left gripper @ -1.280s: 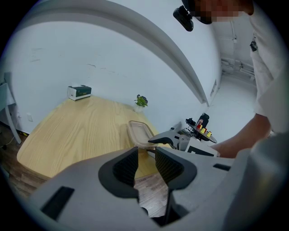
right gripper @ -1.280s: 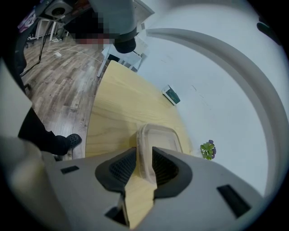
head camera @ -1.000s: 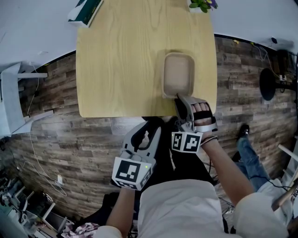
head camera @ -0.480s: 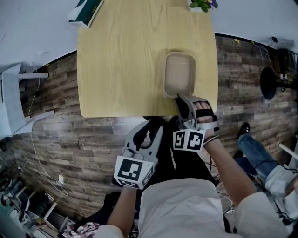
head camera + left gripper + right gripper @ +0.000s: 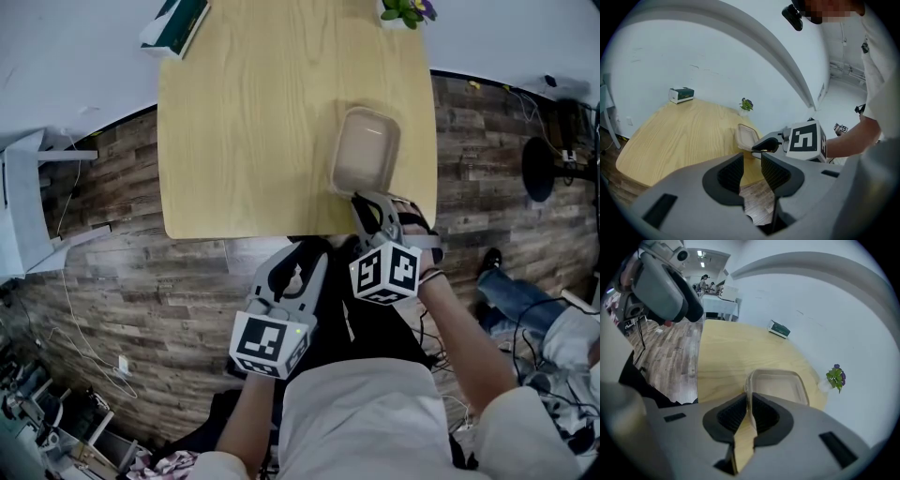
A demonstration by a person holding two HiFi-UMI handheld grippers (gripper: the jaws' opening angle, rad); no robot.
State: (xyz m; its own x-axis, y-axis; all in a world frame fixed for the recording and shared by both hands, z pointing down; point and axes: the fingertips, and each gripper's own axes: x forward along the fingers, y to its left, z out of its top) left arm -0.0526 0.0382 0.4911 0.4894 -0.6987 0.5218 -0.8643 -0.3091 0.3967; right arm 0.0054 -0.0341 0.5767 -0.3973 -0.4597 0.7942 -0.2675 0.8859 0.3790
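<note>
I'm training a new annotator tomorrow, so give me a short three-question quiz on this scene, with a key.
1. Multiple choice: what does the right claw grip? A) the plastic container by its rim B) a mug handle C) a cloth
2. True or false: the left claw hangs over the table.
3. Fill in: the green box and the potted plant sit at the table's ____ corners.
Key: 1 A. 2 False: it is past the table's near edge, over the wood floor, open and empty. 3 far.
</note>
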